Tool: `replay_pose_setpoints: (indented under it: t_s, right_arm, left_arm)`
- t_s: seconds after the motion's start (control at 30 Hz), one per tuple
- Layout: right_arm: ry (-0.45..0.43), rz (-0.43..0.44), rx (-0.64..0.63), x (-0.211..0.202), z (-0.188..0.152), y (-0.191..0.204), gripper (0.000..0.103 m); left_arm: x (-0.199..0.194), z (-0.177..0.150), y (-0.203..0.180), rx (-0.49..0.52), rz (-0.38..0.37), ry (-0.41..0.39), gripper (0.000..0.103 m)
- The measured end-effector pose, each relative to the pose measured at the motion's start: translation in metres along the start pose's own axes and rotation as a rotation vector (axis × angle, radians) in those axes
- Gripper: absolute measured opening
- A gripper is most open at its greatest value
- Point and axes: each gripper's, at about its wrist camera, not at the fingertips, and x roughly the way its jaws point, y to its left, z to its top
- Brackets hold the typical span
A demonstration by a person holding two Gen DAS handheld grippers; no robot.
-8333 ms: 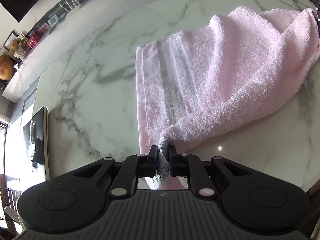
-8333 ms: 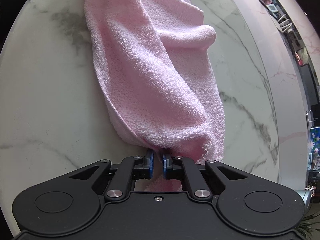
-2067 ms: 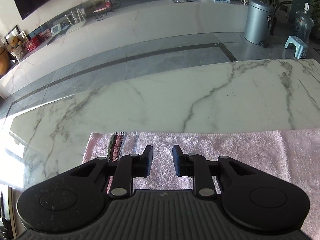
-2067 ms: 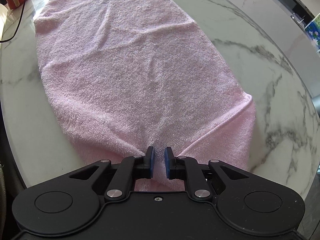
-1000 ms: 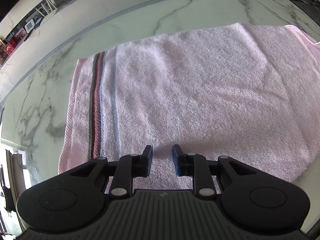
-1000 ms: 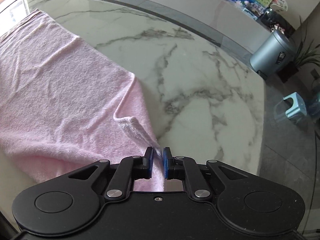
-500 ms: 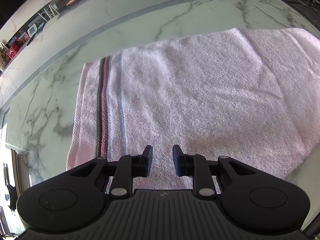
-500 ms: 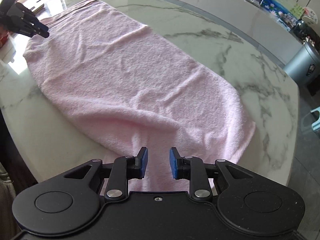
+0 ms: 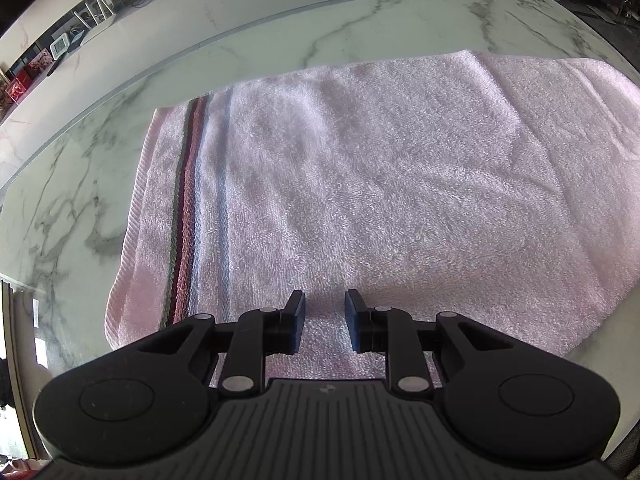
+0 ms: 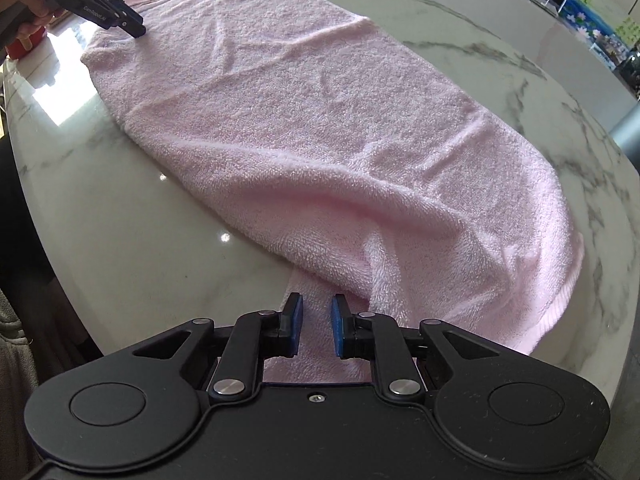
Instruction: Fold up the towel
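- Towel (image 10: 320, 128) lies spread on the marble surface (image 10: 120, 216), pink, one layer for most of its length, with a raised ridge and a doubled-over flap at the end nearest the right tongs (image 10: 316, 326).
- Right tongs are parted with a clear gap, holding nothing; a strip of the towel's near corner lies between and under the jaws.
- Left tongs (image 9: 324, 322) are likewise open and empty, poised over the near edge of the towel's striped end; in the right view they hover at the far end, tips close to the cloth, contact not certain.
- Long axis runs from the right tongs away to the left tongs; the striped band (image 9: 188, 216) crosses it just left of the left tongs.
- Risk, as I judge it: the bunched ridge ahead of the right tongs could get pinched in with the corner, so the fold carries a crease or lands crooked.
- Another risk: closing on only one layer of the doubled flap, or gripping unevenly at the two ends, would skew the edges.
- Polished marble may let the cloth slide when one end is lifted.
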Motion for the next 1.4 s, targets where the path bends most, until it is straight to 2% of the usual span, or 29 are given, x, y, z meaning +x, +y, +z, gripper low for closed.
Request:
replay_pose_setpoints:
  t_s: [0.4, 0.67, 0.83, 0.9, 1.0, 1.1, 1.2, 1.33, 1.4]
  right_arm:
    - [0.133, 0.087, -0.121, -0.015, -0.041, 0.007, 0.015]
    - [0.198, 0.128, -0.125, -0.024, -0.067, -0.002, 0.015]
    - [0.218, 0.127, -0.134, -0.025, -0.067, -0.002, 0.015]
    - [0.203, 0.142, -0.123, -0.028, -0.062, -0.002, 0.015]
    - [0.120, 0.155, -0.104, -0.040, -0.051, -0.004, 0.015]
    - [0.059, 0.117, -0.122, -0.043, -0.031, 0.001, 0.015]
    - [0.025, 0.035, -0.101, -0.031, -0.011, 0.006, 0.015]
    - [0.015, 0.003, -0.058, -0.013, 0.011, 0.010, 0.015]
    - [0.024, -0.016, -0.049, -0.004, 0.017, 0.009, 0.015]
  left_arm:
    - [0.005, -0.001, 0.034, -0.086, 0.067, 0.007, 0.026]
    - [0.009, 0.008, 0.038, -0.111, 0.085, -0.002, 0.026]
    - [0.012, 0.014, 0.036, -0.124, 0.101, -0.003, 0.026]
    - [0.008, 0.014, 0.032, -0.110, 0.093, -0.014, 0.025]
    - [-0.008, 0.012, 0.020, -0.046, 0.047, -0.045, 0.025]
    - [-0.014, 0.011, 0.003, 0.053, 0.016, -0.030, 0.025]
    - [-0.011, 0.009, -0.010, 0.106, -0.017, -0.005, 0.025]
    - [0.003, 0.005, -0.019, 0.125, -0.035, 0.033, 0.025]
    - [0.007, 0.007, -0.019, 0.119, -0.039, 0.019, 0.025]
